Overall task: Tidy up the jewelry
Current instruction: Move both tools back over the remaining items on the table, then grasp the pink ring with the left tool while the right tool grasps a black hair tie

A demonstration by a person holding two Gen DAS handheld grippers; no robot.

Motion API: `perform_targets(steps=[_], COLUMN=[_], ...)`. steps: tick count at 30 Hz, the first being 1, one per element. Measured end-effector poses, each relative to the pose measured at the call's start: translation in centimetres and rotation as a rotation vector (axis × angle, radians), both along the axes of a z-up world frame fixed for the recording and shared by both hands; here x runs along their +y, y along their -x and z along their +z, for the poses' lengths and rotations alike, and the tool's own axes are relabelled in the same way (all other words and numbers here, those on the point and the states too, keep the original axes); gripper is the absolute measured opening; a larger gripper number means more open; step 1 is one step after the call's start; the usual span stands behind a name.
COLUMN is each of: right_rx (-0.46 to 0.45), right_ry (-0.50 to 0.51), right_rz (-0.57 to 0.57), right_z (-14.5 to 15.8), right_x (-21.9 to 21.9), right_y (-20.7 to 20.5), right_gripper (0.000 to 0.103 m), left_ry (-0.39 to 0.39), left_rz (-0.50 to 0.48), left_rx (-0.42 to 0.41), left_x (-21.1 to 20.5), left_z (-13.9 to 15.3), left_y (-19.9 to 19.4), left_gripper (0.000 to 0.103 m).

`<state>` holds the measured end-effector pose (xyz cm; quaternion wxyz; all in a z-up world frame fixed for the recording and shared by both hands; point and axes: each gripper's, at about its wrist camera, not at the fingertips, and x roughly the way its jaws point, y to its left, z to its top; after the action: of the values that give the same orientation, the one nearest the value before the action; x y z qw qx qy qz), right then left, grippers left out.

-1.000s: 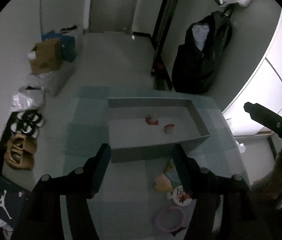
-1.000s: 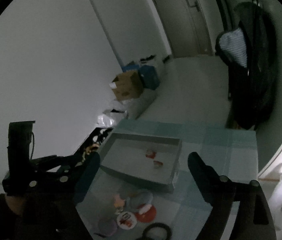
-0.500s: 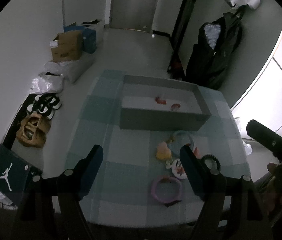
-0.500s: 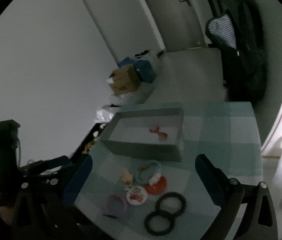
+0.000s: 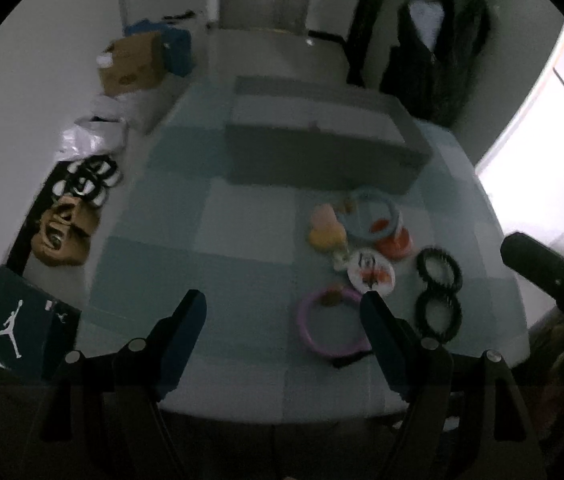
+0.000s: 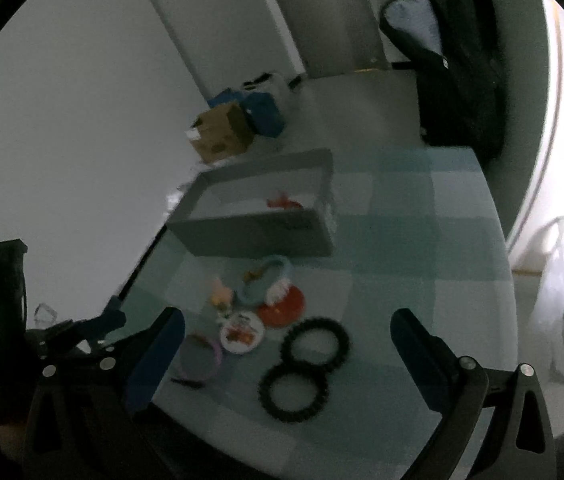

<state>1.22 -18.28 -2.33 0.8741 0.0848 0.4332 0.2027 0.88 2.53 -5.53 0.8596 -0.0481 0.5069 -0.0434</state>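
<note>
From the left wrist, the left tongs point(image 5: 282, 308) stand wide and hold nothing, above the near part of the checked surface point(image 5: 202, 248). A grey box point(image 5: 322, 160) sits toward the far side. In front of it, loose on the surface, lie the jewelry pieces: a purple ring point(image 5: 324, 326) just ahead of the right-hand finger, a white round piece point(image 5: 371, 271), a red piece point(image 5: 394, 240), a pale blue ring point(image 5: 374, 216), a yellow-pink lump point(image 5: 324, 228) and two black rings point(image 5: 440, 292) touching each other in a figure eight. The picture is blurred, so finer detail is lost.

From the right wrist, the right tongs point(image 6: 286, 334) are as wide as they go and empty, with the two black rings point(image 6: 302, 368) lying between and just below the fingers. The grey box point(image 6: 258, 232) already has small red items point(image 6: 284, 203) inside; the other pieces cluster between the box and the black rings. The left tongs show at the lower left.

The step in hand looks like an approach to pick a loose piece. Next, each pair of tongs would need to come down over one piece, likely the purple ring on the left and a black ring on the right, close on its rim, and carry it to the box.
</note>
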Motion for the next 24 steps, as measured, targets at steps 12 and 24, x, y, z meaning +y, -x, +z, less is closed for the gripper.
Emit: perform_targets(steps=[12,24], right_rx=[0.059,0.054], right_ry=[0.027,0.059], right_rz=[-0.055,-0.052], right_z=[-1.6,-2.0], right_x=[-1.6,-1.7], right_y=[-0.5,-0.4], right_gripper=[0.103,0.103], left_ry=[0.047,-0.122], left_rz=[-0.111,-0.184], left_rx=[0.107,0.084], left_x=[-1.9,-3.7], left_z=[-2.1,-2.0], left_y=[-0.7,0.1], left_gripper=[0.075,0.073])
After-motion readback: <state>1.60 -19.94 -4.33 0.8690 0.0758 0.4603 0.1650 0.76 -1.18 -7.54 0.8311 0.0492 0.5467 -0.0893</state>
